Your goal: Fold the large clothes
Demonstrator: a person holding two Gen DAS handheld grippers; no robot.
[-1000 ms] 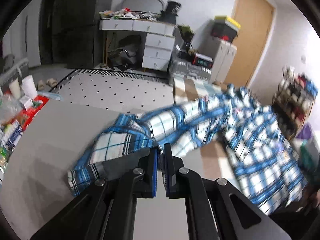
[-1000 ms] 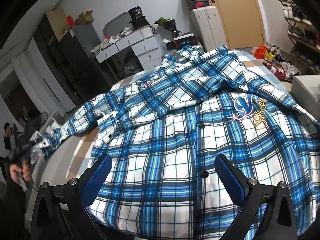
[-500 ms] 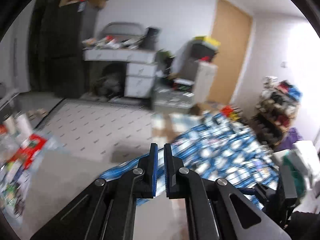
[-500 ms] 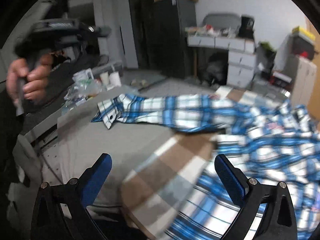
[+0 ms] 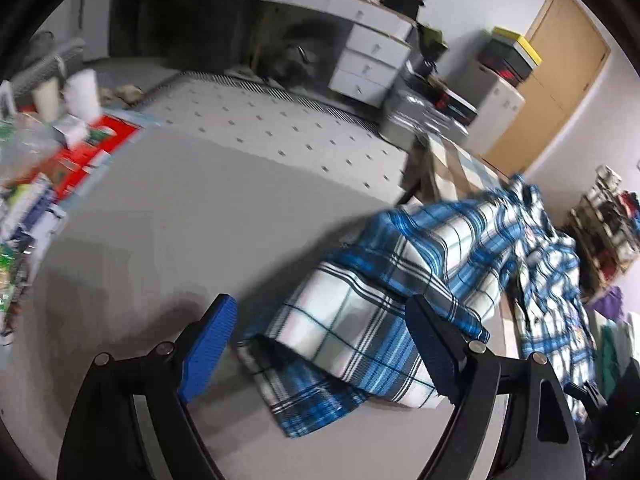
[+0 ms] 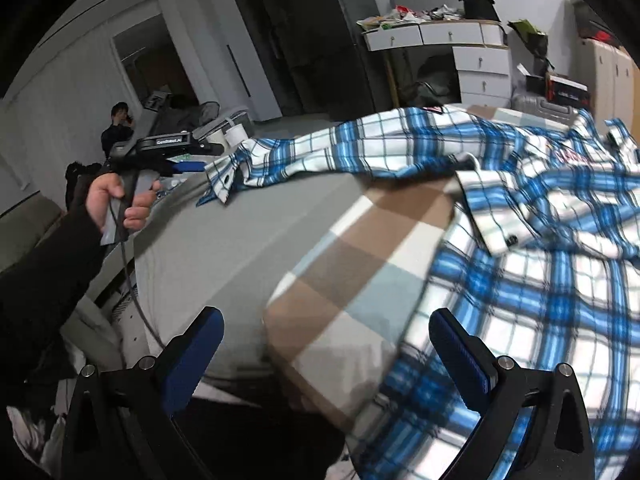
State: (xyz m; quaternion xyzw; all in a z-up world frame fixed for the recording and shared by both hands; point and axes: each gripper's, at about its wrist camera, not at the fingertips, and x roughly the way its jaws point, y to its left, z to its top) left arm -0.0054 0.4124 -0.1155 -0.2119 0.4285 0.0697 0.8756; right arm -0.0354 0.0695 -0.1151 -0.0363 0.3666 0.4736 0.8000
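Observation:
A blue and white plaid shirt (image 6: 540,256) lies spread on the bed, one sleeve (image 5: 400,276) stretched out over the grey sheet (image 5: 192,232). My left gripper (image 5: 318,320) hovers over the sleeve's cuff end with its jaws opening; the cloth lies between the fingers and the pads do not press it. In the right wrist view this left gripper (image 6: 192,166) sits by the cuff (image 6: 224,184), held by a hand (image 6: 116,204). My right gripper (image 6: 326,332) stands open and empty above the edge of the checked blanket (image 6: 352,264), left of the shirt's body.
A white desk with drawers (image 5: 368,60) and a dark cabinet (image 6: 320,40) stand beyond the bed. Cluttered packets and cups (image 5: 48,128) crowd the left side. Shelves of shoes (image 5: 608,216) line the right wall. A person (image 6: 118,124) sits in the background.
The left gripper was shut and has come down with its jaws now wide; the sleeve lies flat on the sheet. The right gripper swung left, from over the shirt front to the blanket's edge.

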